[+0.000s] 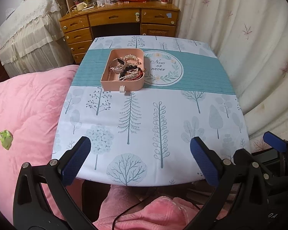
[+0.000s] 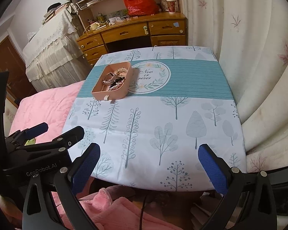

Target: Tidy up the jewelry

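1. Left tongs (image 1: 140, 161) are held wide open over the near edge of the surface (image 1: 182, 115); nothing is gripped.
2. Right tongs (image 2: 149, 166) are likewise spread wide and empty, over the same near edge.
3. In the right wrist view the left tongs are seen just beside the right ones, on their left, with jaws apart.
4. A pink tray (image 1: 122, 83) is set on the teal band of the cloth, far side, left of centre, well apart from both tongs.
5. Jewelry (image 1: 128, 69) is piled in the tray: pearl strands, dark beads, a bangle, gold pieces. Single items are too tangled to be told apart.
6. A round "Now or never" print (image 1: 163, 68) is seen just right of the tray, its edge partly covered by it.
7. A pink quilt (image 1: 28, 105) lies left of the surface; a wooden desk (image 1: 115, 19) stands behind.
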Demonstrator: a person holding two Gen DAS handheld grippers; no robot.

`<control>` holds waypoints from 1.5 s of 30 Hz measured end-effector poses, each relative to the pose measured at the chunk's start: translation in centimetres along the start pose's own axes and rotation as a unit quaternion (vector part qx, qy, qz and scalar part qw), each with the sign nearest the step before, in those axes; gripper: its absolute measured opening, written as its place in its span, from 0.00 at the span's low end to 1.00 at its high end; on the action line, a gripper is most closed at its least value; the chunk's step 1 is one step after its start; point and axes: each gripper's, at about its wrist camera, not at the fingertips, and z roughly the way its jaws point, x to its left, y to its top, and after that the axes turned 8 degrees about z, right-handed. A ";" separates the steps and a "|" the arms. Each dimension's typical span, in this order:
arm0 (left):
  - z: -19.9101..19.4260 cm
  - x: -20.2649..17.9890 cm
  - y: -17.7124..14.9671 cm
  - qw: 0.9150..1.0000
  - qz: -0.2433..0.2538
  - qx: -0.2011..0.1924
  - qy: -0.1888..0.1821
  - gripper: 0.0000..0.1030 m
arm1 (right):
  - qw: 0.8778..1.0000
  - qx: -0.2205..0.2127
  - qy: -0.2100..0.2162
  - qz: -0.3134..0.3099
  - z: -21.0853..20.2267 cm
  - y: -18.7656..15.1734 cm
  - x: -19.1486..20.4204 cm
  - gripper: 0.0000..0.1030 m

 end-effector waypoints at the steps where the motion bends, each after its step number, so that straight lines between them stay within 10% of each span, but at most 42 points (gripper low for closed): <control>1: 0.1 -0.1 0.1 1.000 0.001 -0.001 0.002 1.00 | 1.000 0.000 0.000 0.001 0.1 0.1 -0.1 1.00; 45: 0.5 -0.5 0.7 1.000 0.012 -0.001 0.013 1.00 | 1.000 0.003 -0.005 0.014 1.3 0.9 -1.1 1.00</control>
